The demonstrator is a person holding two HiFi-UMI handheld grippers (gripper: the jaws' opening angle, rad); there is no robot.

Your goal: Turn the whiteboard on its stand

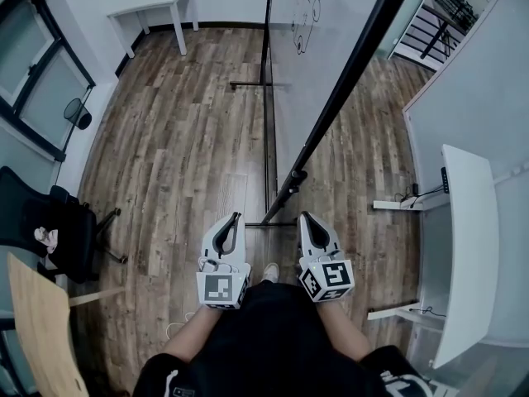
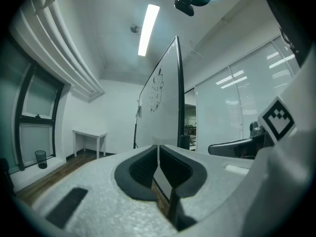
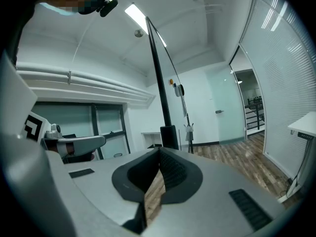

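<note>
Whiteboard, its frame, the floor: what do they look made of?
Whiteboard: smooth white panel with a slight sheen and marker drawings on it. Probably a coated or melamine surface, but the look doesn't settle which.
Frame: black, thin, straight profile. Probably painted metal, possibly plastic.
Floor: brown planks with visible grain and seams. Wood or wood-look laminate.

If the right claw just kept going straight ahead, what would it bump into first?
Probably the whiteboard's black side frame, which stands directly beyond the closed tips of the right claw. How far off it is, the pictures don't settle.
</note>
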